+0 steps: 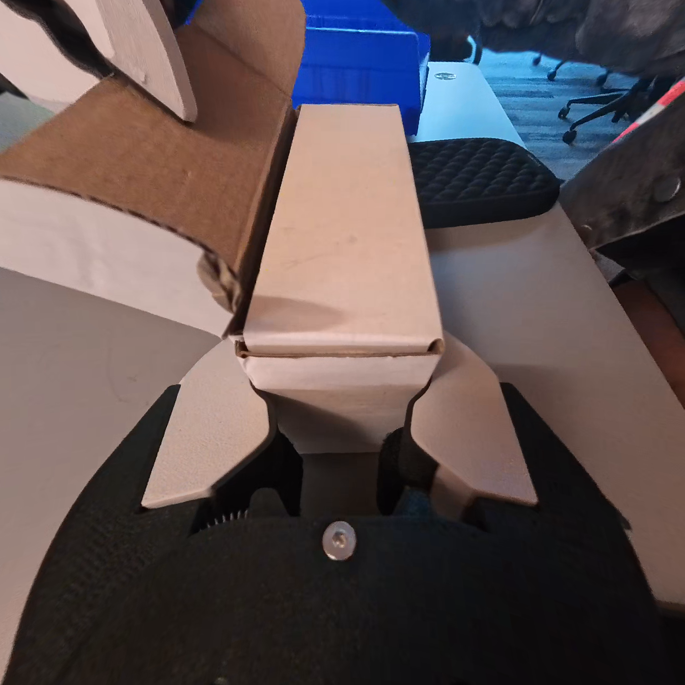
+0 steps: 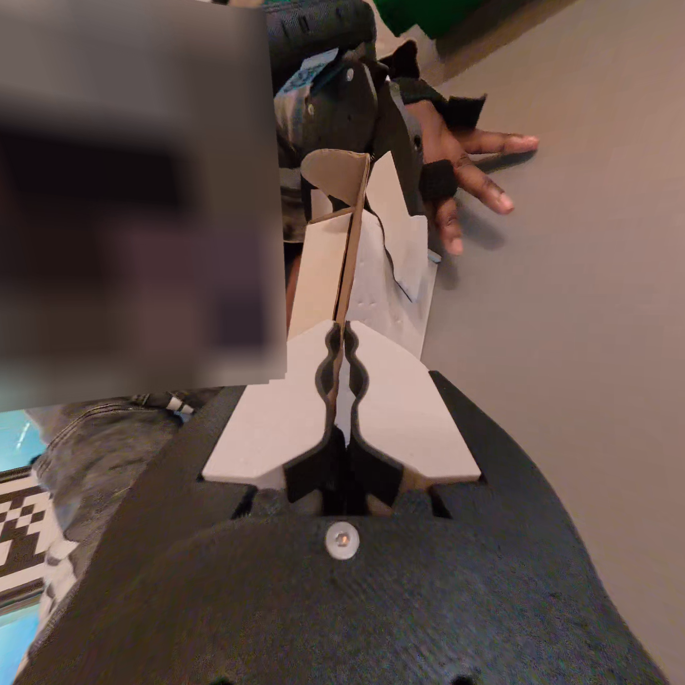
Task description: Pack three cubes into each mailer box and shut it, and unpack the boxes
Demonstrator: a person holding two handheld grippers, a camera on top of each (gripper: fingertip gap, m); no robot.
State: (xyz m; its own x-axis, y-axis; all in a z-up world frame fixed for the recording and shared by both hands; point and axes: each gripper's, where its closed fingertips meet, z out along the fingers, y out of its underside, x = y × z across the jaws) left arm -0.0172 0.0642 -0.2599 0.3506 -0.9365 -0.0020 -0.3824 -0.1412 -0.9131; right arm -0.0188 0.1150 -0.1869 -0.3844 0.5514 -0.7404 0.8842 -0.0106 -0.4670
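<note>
Left wrist view, centre frame: left claw (image 1: 343, 411) clamps the mailer box (image 1: 344, 230); right claw (image 2: 341, 365) pinches its lid (image 2: 352, 230). Probably mid-opening; next, swing the lid.

Office, wheeled desk chairs (image 1: 593, 107) on blue-grey carpet (image 1: 519, 74), white desk (image 1: 519, 315)

Dim warm indoor light, soft shadows, strong wide-angle bending at edges, motion blur on near cardboard, cool bluish background
</note>
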